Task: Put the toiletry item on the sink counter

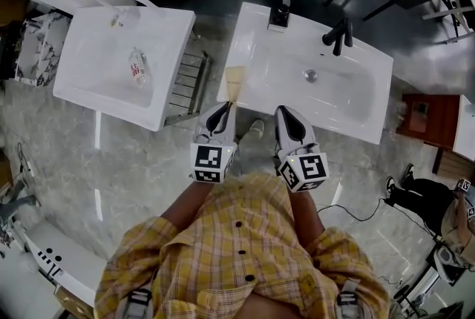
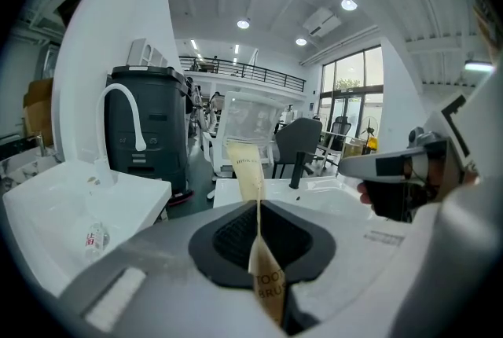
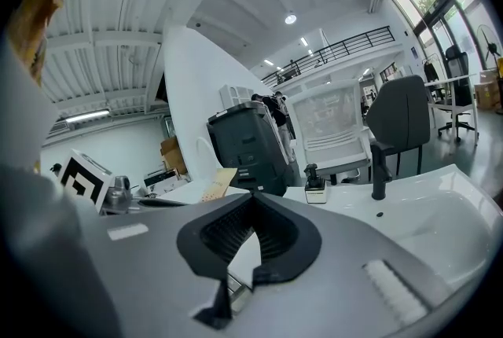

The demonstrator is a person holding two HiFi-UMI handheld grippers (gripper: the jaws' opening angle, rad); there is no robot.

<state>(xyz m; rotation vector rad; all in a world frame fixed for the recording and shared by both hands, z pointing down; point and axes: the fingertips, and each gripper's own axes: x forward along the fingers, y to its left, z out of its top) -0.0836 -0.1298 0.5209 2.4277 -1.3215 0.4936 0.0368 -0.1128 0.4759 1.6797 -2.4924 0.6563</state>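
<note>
The main risk I see is a release too near the edge. The flat, tan paper toothbrush packet (image 1: 234, 83) reaches only over the near left corner of the white sink worktop with the black tap (image 1: 256, 43), just beside the gap where a chrome wire rack (image 1: 189, 80) stands. If the left gripper (image 1: 224, 107) opens here, the light packet would probably tip off the rim and fall to the floor or onto the rack. Placed too far right instead, it could slide down the glossy slope into the basin (image 1: 326, 91). The grip is also lopsided: the gripper is clamped thinly on the packet's near end, so the long free part could sag, twist or catch on the rim as it meets the surface. The right gripper (image 1: 285, 111) hangs beside it on the right with its jaw tips together and nothing between them, so it offers no support. The packet looks thin, stiff-creased and slightly bent, pale beige with dark print. It narrows to an edge where the pads pinch it and fans out wider at the far end. The other white basin on the left (image 1: 89, 76), which holds a small clear bottle (image 1: 137, 67), is well apart from it.
</note>
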